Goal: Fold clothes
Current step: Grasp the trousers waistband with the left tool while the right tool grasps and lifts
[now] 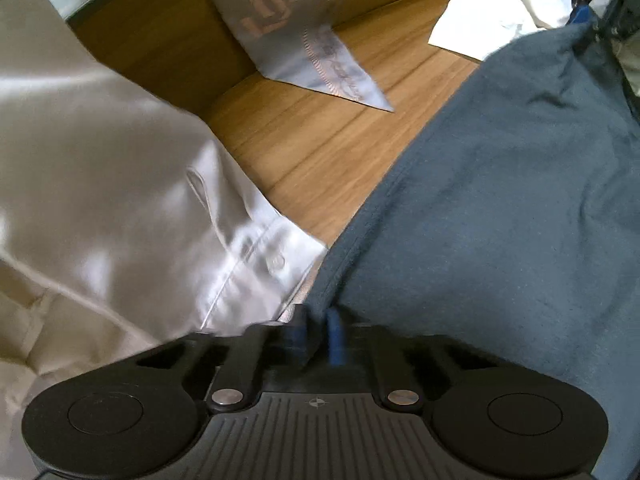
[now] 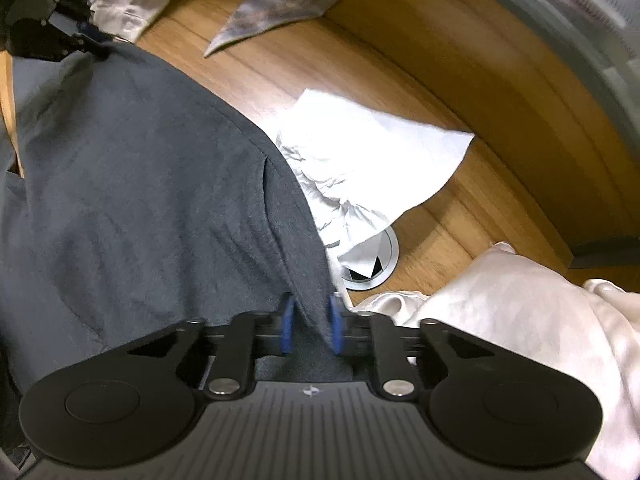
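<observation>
Grey garment (image 1: 500, 200) spans between both grippers over wooden table (image 1: 320, 140), stretched edge running from one set of fingers to the other. Left gripper (image 1: 322, 330) clenched on hemmed edge, cloth pinched between its blue pads (image 1: 335, 336). Right gripper (image 2: 310, 324) likewise clamped on a bunched fold at the opposite end; its pads (image 2: 335, 328) press the fabric. Long axis lies hand to hand, neither nearer. White shirt (image 1: 120, 200) lies just beside left grip, white paper (image 2: 372, 152) by the right. Judgement: next move needs both ends carried together, keeping the edge taut
</observation>
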`<state>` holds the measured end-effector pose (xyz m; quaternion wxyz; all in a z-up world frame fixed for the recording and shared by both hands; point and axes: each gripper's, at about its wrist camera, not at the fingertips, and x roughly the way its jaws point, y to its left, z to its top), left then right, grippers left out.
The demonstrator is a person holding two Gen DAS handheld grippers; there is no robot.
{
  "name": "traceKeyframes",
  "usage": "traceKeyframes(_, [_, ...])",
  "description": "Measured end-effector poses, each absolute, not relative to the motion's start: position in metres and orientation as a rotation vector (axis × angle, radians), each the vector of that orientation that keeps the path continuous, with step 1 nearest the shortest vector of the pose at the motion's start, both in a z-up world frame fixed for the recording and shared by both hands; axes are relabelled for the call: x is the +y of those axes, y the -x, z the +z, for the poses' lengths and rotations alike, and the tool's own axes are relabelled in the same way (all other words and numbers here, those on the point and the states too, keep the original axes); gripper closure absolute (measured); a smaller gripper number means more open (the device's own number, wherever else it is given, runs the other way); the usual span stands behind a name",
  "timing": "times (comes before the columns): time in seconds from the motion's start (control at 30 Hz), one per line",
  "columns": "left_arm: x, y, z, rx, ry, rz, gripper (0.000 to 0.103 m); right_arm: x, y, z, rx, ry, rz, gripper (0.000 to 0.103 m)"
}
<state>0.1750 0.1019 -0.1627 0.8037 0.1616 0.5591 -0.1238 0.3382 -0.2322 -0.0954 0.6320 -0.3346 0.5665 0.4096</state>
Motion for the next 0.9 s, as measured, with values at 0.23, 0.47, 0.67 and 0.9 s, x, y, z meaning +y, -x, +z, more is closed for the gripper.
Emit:
traceKeyframes(0.23, [0.097, -0.148, -0.126, 0.978, -0.415, -0.091, 0.099, -0.244, -0.324, -0.064, 1.181, 0.779, 0.845, 0.098])
traceKeyframes(0.47, [0.104, -0.131, -0.06, 0.799, -0.447, -0.02, 0.099, -0.255, -0.298, -0.012, 1.001, 0.729, 0.78, 0.098])
traceKeyframes(0.67, [0.091, -0.065, -0.025, 0.746, -0.45, -0.121, 0.099, -0.277, -0.221, 0.011, 0.846, 0.77, 0.702, 0.098])
traceKeyframes(0.9, [0.06, 0.028, -0.017, 0.762, -0.495, -0.282, 0.099, -0.299, -0.102, 0.012, 0.755, 0.792, 0.57, 0.098])
